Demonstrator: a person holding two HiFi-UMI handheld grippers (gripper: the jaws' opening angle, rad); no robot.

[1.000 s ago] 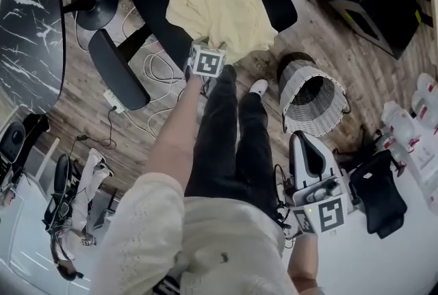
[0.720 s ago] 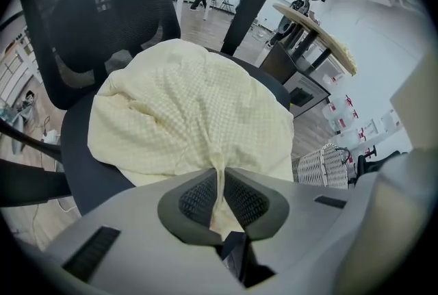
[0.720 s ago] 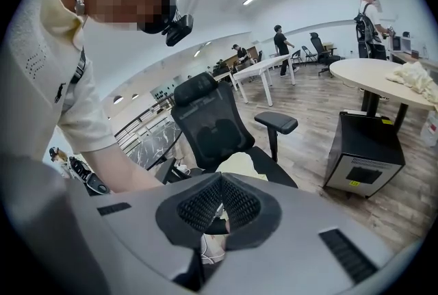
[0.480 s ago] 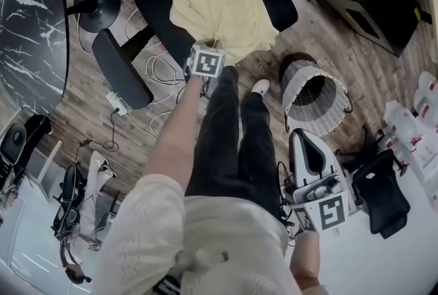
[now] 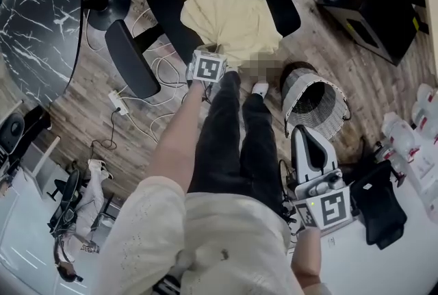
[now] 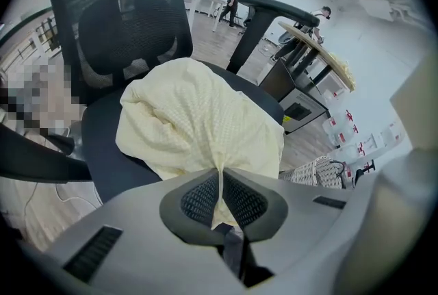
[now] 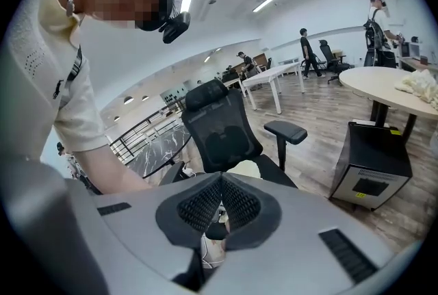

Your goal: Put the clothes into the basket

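Observation:
A pale yellow garment (image 5: 222,6) lies heaped on the seat of a black office chair (image 5: 277,9). My left gripper (image 5: 212,57) is at the garment's near edge, under its marker cube. In the left gripper view the left gripper (image 6: 220,174) is shut on a pinched fold of the garment (image 6: 198,122), which rises to a peak between the pads. The wicker basket (image 5: 295,85) lies tilted on the wooden floor, right of the chair. My right gripper (image 5: 308,139) hangs low at the right, near the basket; its pads meet with nothing between them (image 7: 220,184).
The person's dark trouser legs (image 5: 236,136) stand between the grippers. Cables and a power strip (image 5: 118,103) lie on the floor left of the chair. A marble-patterned table (image 5: 37,20) is at the left, and a black cabinet (image 5: 373,9) at the upper right.
The left gripper has risen a little and drawn the garment's near edge up with it. The right gripper has also lifted slightly.

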